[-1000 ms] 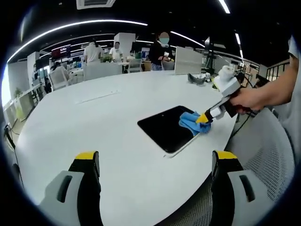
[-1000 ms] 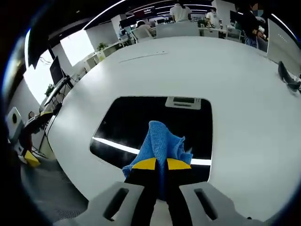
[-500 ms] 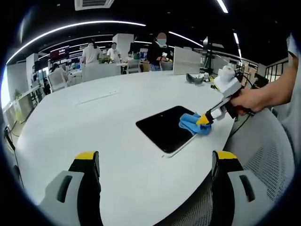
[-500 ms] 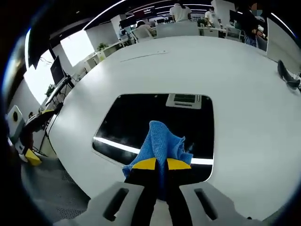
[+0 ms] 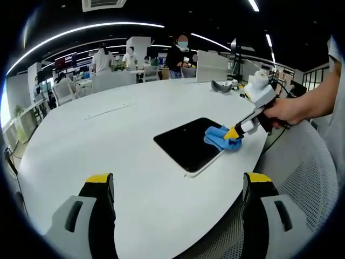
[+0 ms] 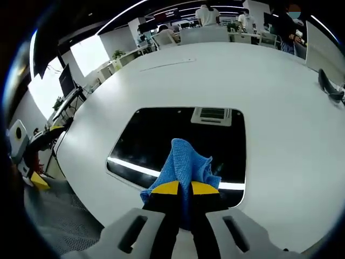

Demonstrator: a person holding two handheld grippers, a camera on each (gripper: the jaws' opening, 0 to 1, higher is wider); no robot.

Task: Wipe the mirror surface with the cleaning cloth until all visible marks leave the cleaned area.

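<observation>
While the blue cleaning cloth point(image 6: 186, 164) was pinched between the closed jaws of the right hand-held gripper point(image 6: 180, 188), it was pressed against the near edge of the mirror point(image 6: 167, 137), a dark rounded rectangle lying flat on the white table point(image 6: 269, 97) close to the table's rim. Seen from the left gripper view, the cloth point(image 5: 218, 136) was bunched at the mirror's corner nearest the person's hand point(image 5: 280, 112), with most of the dark glass point(image 5: 183, 143) lying uncovered beyond it. The left hand-held gripper point(image 5: 178, 186) was held apart from the work, its jaws spread wide and empty above bare table. No marks could be made out on the glass, only reflected ceiling lights. It was judged that the wiping would be done best if the cloth were kept flat under steady, light pressure and drawn across the glass in overlapping passes toward the far edge, so that no strip was missed. It was also judged that the unsecured mirror might slide toward the table's rim under a hard push, and that the grip on the cloth should be kept firm throughout.
</observation>
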